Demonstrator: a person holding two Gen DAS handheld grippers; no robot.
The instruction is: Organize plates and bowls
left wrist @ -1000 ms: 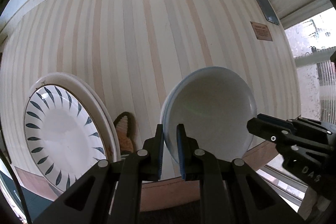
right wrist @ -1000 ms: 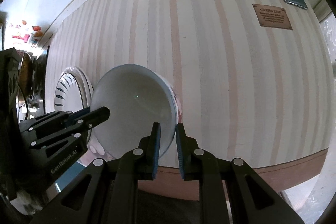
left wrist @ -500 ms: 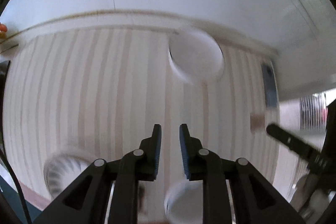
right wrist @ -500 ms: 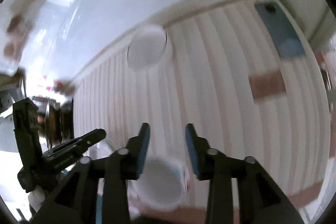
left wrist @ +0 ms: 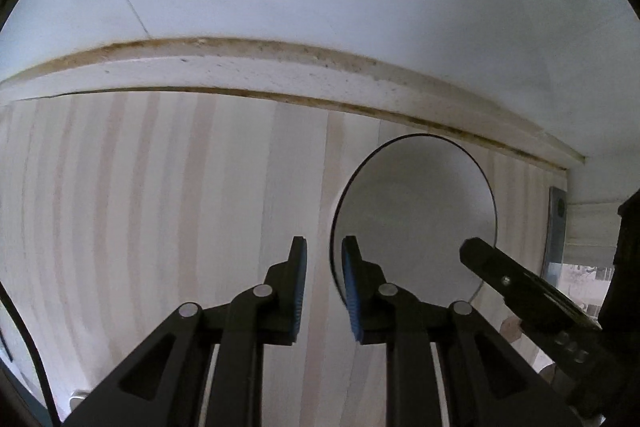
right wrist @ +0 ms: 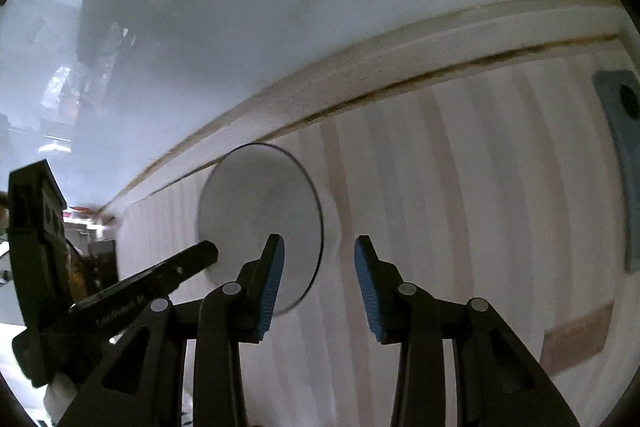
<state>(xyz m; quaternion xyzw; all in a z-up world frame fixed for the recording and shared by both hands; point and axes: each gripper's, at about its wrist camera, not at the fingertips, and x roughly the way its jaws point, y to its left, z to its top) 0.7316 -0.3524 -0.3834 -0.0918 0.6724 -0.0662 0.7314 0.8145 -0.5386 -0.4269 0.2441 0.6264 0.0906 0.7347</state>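
A white bowl with a thin dark rim (left wrist: 414,215) stands on the striped counter near the back wall; it also shows in the right wrist view (right wrist: 260,227). My left gripper (left wrist: 323,259) is slightly open and empty, its right finger at the bowl's left rim. My right gripper (right wrist: 319,259) is open and empty, its left finger over the bowl's right side, its right finger outside the rim. Each gripper shows in the other's view, the right one (left wrist: 520,291) and the left one (right wrist: 152,279). The other bowl and the plate are out of view.
A white wall with a stained raised ledge (left wrist: 280,71) runs along the back of the striped counter (left wrist: 140,207). A grey phone (right wrist: 622,163) lies at the right, with a brown label (right wrist: 576,339) nearer me. Clutter sits at the far left (right wrist: 80,251).
Both grippers let go of the near white bowl and moved forward to the far bowl by the wall. The right jaws opened wide; the left ones opened a little. The near bowl and plate left view.
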